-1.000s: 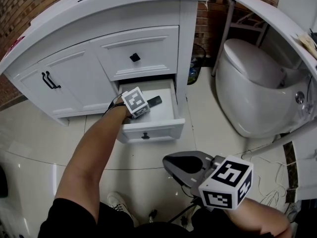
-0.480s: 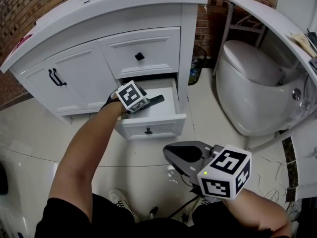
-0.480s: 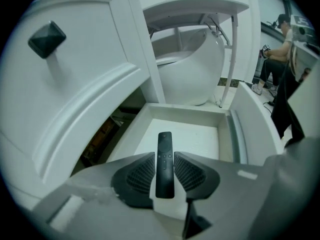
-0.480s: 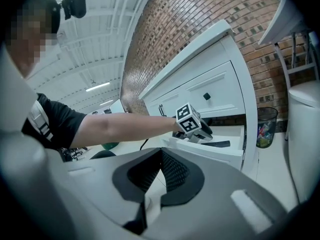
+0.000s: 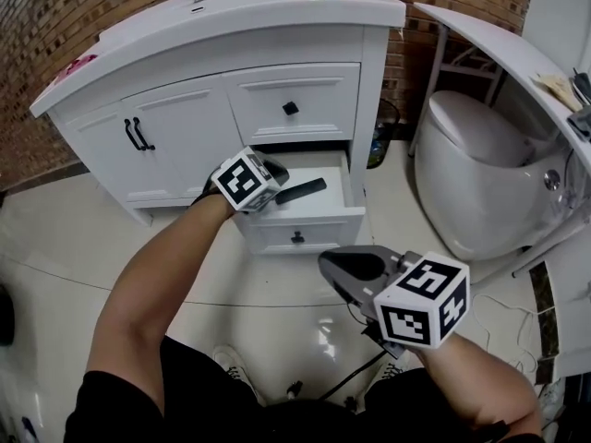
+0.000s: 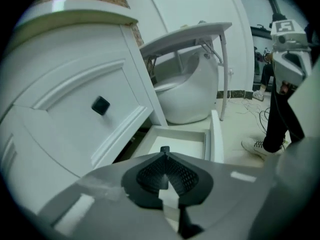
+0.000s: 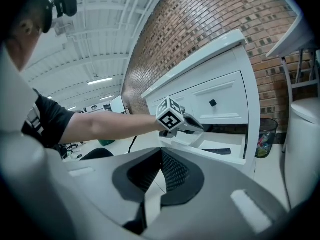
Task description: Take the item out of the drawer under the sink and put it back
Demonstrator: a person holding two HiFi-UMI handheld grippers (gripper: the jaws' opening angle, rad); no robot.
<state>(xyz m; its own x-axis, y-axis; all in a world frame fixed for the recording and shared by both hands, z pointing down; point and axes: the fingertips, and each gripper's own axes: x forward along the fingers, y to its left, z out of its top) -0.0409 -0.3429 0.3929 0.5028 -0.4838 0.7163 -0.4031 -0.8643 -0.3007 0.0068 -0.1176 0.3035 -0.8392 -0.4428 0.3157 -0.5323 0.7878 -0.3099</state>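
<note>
The white vanity's lower drawer stands pulled out. A long dark item lies flat inside it, also visible in the right gripper view. My left gripper hovers above the drawer's left side, apart from the item. Its jaws have just been closing and now stand shut with nothing between them. My right gripper hangs low in front of the drawer, above the floor; its jaws meet and hold nothing.
An upper drawer with a black knob sits shut above the open one. A toilet stands to the right, under a white shelf. Cables trail over the glossy floor. A bin stands beside the vanity.
My left gripper has lifted up out of the drawer and shut its jaws empty. The dark item stays lying in the drawer. My right gripper has barely moved.
</note>
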